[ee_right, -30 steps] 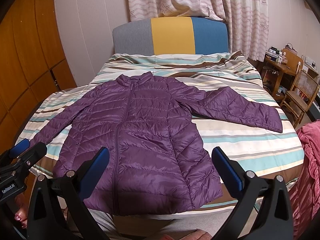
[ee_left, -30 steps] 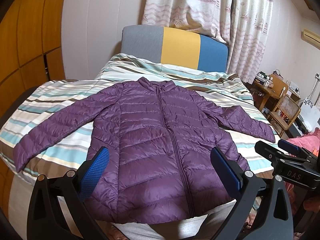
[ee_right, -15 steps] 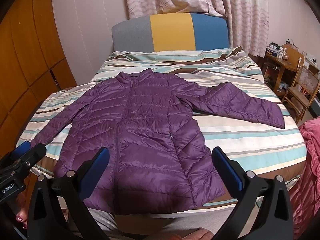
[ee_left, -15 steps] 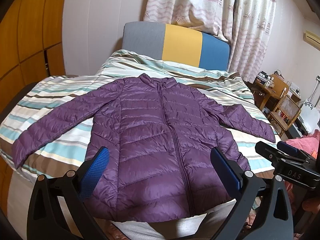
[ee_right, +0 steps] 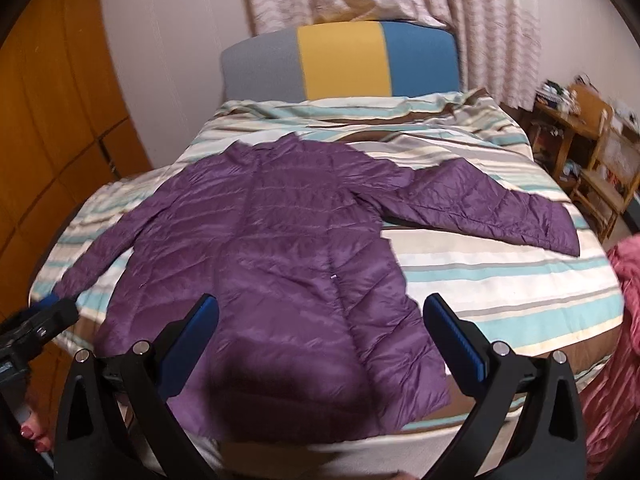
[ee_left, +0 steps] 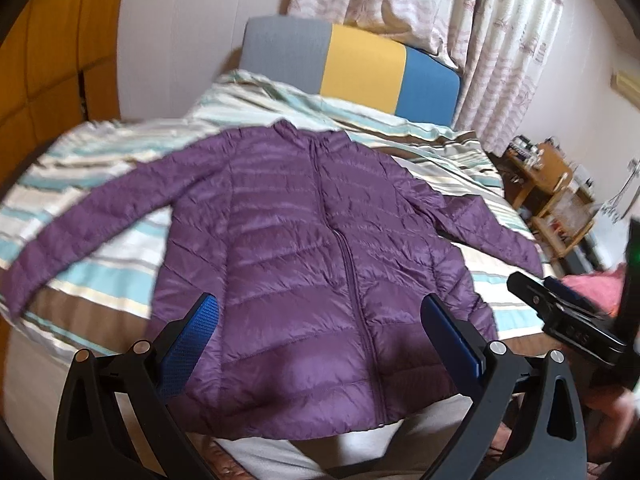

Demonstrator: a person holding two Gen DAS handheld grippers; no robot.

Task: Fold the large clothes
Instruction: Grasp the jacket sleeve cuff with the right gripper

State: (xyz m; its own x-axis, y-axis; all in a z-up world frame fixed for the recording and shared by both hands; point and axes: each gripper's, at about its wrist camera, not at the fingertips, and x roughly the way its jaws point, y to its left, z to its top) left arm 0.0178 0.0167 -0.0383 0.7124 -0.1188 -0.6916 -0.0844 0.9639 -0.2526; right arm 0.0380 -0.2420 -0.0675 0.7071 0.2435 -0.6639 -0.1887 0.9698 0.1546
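- A purple puffer jacket (ee_left: pixel 304 264) lies face up, zipped, flat on a striped bed (ee_right: pixel 500 292), both sleeves spread outward, hem at the near edge.
- The left claw (ee_left: pixel 320 332) and right claw (ee_right: pixel 320 332) hover above the hem, each with jaws wide apart, holding nothing.
- Folding has likely not begun; a sleeve (ee_right: pixel 480 212) seems the sensible first grab, pinched near the cuff and laid across the chest.
- Beyond: grey, yellow and blue headboard (ee_right: pixel 344 64), patterned curtains (ee_left: pixel 460 32), wooden furniture (ee_right: pixel 592 152) at right.

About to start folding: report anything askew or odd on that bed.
Nothing stands out. The purple jacket lies flat, front up and zipped, on the striped bedspread, both sleeves spread out. Its hem overhangs the bed's near edge. Both claws are open and empty.
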